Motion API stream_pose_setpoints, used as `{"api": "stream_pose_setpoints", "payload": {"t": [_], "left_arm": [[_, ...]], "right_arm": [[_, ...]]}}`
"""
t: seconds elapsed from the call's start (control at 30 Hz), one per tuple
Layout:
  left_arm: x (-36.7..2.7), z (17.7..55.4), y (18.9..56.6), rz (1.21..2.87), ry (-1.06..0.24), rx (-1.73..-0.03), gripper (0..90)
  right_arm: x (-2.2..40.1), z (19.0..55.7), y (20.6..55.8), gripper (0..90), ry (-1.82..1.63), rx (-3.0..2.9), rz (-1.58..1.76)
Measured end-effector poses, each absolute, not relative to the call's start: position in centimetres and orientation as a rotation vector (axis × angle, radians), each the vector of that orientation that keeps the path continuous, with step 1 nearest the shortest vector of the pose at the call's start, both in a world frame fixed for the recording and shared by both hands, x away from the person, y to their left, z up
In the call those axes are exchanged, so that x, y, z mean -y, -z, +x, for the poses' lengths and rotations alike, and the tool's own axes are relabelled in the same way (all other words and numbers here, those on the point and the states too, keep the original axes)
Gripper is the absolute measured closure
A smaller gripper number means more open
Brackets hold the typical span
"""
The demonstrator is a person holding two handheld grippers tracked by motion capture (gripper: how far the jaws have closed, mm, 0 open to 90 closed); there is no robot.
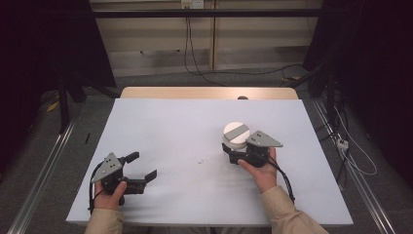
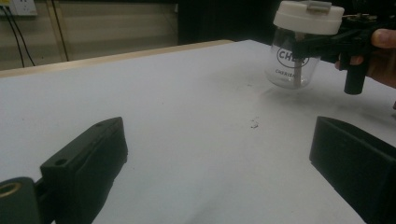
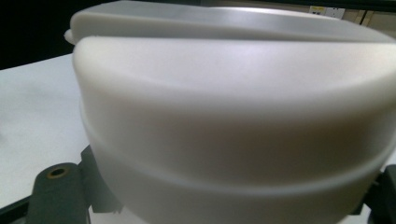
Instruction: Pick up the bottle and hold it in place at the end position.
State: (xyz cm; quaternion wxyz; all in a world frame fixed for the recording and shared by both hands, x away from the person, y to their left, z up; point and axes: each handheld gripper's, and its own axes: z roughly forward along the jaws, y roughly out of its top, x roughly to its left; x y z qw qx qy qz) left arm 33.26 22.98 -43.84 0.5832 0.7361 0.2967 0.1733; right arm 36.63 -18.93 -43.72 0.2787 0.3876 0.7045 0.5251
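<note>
we see the right gripper point(image 1: 237, 152) clamped on a clear jar point(image 2: 290, 65) with a white lid point(image 1: 236, 133), right of the bench point(image 1: 170, 131) centre; the left gripper point(image 1: 141, 168) rests wide, empty.

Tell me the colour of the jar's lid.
White, with a grey strip across the top of the lid; clearest in the high view.

A white-topped bench point(image 1: 195, 136) with a pale wooden far edge carries the scene. A few small dark specks point(image 1: 200, 161) lie near its middle. The left gripper point(image 1: 139, 168) rests at the near left corner, jaws spread.
</note>
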Motion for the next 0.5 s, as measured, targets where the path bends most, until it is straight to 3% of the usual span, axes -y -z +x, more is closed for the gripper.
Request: {"api": "stream_pose_setpoints", "payload": {"t": [0.5], "left_arm": [[-23.0, 33.5, 44.0, 1.722, -0.394, -0.693, 3.7]], "right_arm": [[17.3, 38.0, 44.3, 18.9, -1.404, -1.932, 0.999]]}}
